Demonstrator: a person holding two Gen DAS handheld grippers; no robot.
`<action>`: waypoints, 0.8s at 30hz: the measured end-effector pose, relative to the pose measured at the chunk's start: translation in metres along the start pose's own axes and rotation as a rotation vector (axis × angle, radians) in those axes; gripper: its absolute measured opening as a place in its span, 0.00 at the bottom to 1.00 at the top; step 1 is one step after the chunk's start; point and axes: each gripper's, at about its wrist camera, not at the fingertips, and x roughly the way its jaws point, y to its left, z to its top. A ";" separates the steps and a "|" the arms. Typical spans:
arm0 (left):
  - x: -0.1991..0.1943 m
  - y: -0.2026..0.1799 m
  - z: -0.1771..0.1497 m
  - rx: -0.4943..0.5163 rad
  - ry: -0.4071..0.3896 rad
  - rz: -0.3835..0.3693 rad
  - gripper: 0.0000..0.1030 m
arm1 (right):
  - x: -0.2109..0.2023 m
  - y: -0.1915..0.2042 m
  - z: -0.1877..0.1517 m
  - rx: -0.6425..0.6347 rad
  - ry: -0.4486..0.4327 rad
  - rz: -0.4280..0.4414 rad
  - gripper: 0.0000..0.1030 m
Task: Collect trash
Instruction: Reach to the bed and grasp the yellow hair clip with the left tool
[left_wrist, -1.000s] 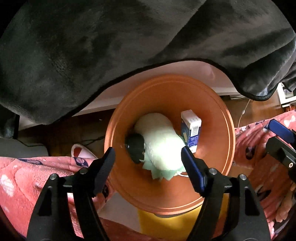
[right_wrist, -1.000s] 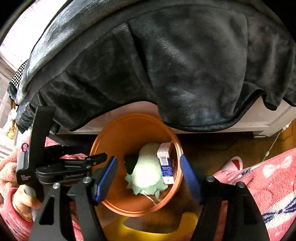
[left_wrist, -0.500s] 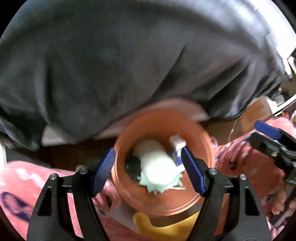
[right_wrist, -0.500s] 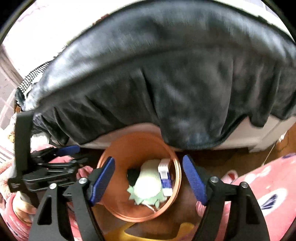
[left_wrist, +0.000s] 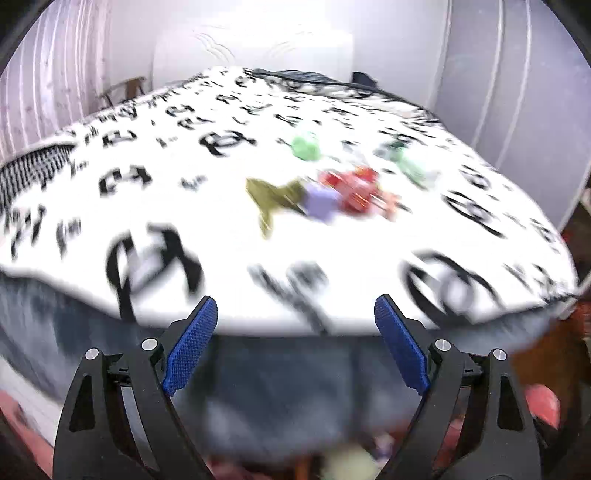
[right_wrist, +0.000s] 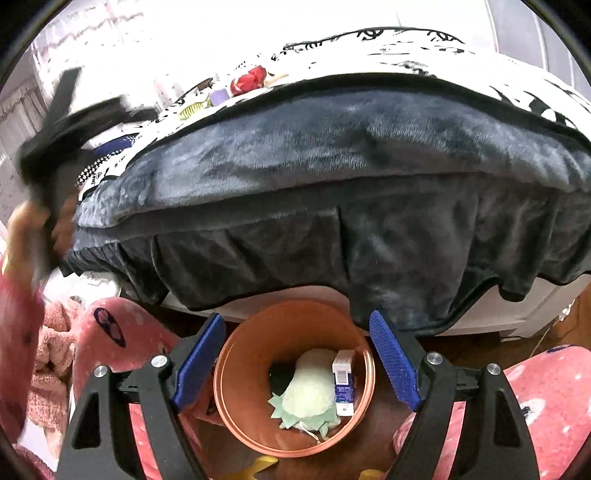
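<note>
My left gripper (left_wrist: 295, 332) is open and empty, raised to the bed's edge. The blurred left wrist view shows trash on the white patterned bedspread (left_wrist: 221, 251): an olive wrapper (left_wrist: 273, 199), a purple piece (left_wrist: 321, 201), a red wrapper (left_wrist: 354, 188) and green pieces (left_wrist: 306, 147). My right gripper (right_wrist: 297, 354) is open and empty above the orange bin (right_wrist: 255, 354) on the floor. The bin holds a pale green wad (right_wrist: 310, 391) and a small blue-white carton (right_wrist: 343, 384). The left gripper (right_wrist: 66, 122) shows blurred at the upper left of the right wrist view.
A dark grey blanket (right_wrist: 332, 177) hangs over the bed's side above the bin. Pink patterned fabric (right_wrist: 110, 332) lies on both sides of the bin. A yellow object (right_wrist: 258, 465) sits below the bin. White walls and curtains stand behind the bed.
My left gripper has swung up from over the bin to face the bed top. My right gripper has pulled back and up a little; the bin now sits lower in its view.
</note>
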 end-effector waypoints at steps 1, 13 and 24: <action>0.011 0.006 0.009 0.002 0.014 0.014 0.82 | 0.001 -0.001 -0.001 0.004 0.002 -0.001 0.77; 0.093 0.038 0.067 -0.086 0.084 -0.005 0.32 | 0.024 -0.025 0.001 0.056 0.058 -0.034 0.77; 0.074 0.045 0.060 -0.145 0.075 -0.092 0.08 | 0.017 -0.009 0.004 0.014 0.037 -0.019 0.77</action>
